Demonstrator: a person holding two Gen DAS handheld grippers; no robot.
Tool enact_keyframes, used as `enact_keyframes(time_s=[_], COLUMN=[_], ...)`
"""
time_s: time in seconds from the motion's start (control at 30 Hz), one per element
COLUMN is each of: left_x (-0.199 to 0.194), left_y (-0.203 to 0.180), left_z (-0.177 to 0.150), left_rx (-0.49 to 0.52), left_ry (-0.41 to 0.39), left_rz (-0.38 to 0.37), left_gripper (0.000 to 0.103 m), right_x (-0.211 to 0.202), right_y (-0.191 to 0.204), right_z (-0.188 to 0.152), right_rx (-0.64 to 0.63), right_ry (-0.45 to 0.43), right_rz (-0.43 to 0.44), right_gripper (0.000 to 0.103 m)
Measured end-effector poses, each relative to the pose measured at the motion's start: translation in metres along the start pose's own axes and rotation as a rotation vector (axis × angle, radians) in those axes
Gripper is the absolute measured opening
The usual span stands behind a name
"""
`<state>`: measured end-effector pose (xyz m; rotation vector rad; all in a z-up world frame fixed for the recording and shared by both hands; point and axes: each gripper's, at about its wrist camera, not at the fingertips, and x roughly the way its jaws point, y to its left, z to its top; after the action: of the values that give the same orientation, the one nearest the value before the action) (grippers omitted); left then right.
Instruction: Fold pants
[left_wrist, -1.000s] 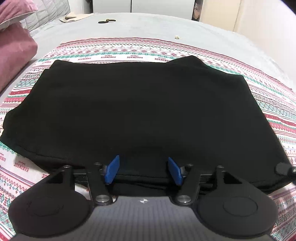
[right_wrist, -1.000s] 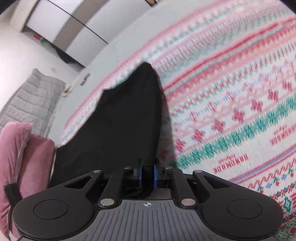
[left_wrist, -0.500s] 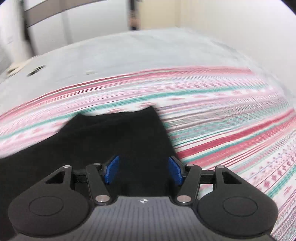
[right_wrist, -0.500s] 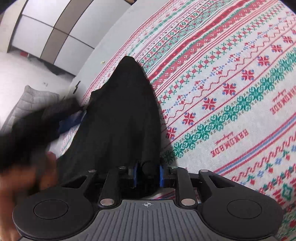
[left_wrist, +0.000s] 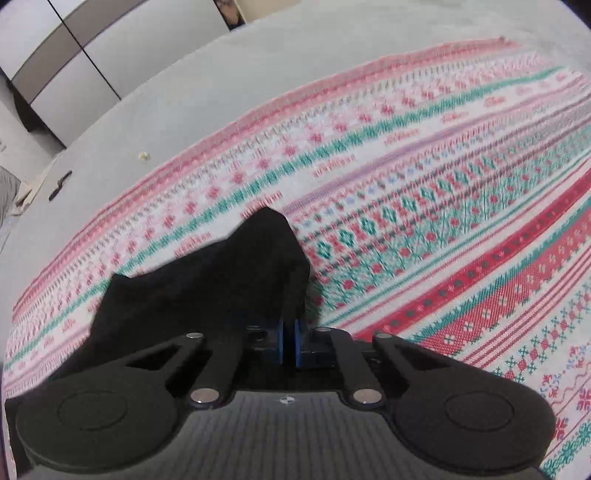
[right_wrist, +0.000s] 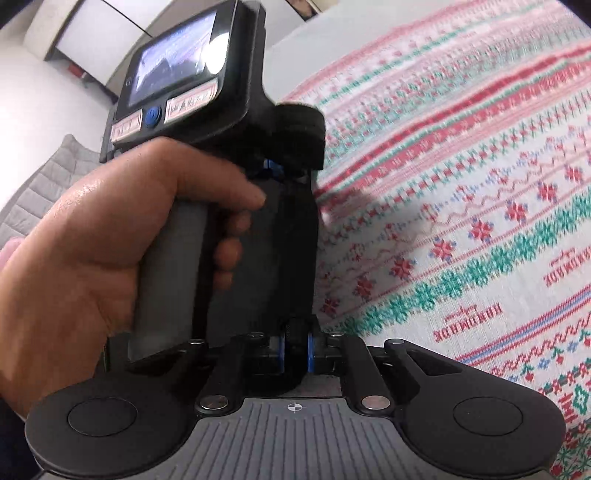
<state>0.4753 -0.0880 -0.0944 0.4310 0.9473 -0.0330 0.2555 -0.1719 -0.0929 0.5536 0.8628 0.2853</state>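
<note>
- The black pants run forward and to the left from the left hand-held gripper, whose blue pads are pinched nearly together on the cloth's right edge.
- The right hand-held gripper is also clamped narrow on dark cloth.
- The two sit close together, the left hand just ahead of the right one's camera.
- The patterned blanket on the bed lies open to the right.

place: bedroom (home) | cues: patterned bedspread, grey sheet, wardrobe doors
</note>
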Motion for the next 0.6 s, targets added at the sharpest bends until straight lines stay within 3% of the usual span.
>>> enact_keyframes(time_s=[0.27, 0.43, 0.6], left_x=[-0.044, -0.065, -0.085], left_y=[0.04, 0.023, -0.01], left_z=[0.017, 0.035, 0.051], left_rx=[-0.165, -0.21, -0.29], left_ry=[-0.116, -0.174, -0.212], left_rz=[-0.106, -0.154, -0.247], left_gripper=[0.028, 0.028, 0.028], right_x=[-0.025, -0.055, -0.101], right_y=[0.024, 0.013, -0.012], right_z=[0.007, 0.014, 0.022], right_rx=[-0.109, -0.137, -0.163], right_ry=[-0.136, -0.183, -0.271], right_rz=[0.028, 0.008, -0.092], right_gripper=[0.008, 0.008, 0.008])
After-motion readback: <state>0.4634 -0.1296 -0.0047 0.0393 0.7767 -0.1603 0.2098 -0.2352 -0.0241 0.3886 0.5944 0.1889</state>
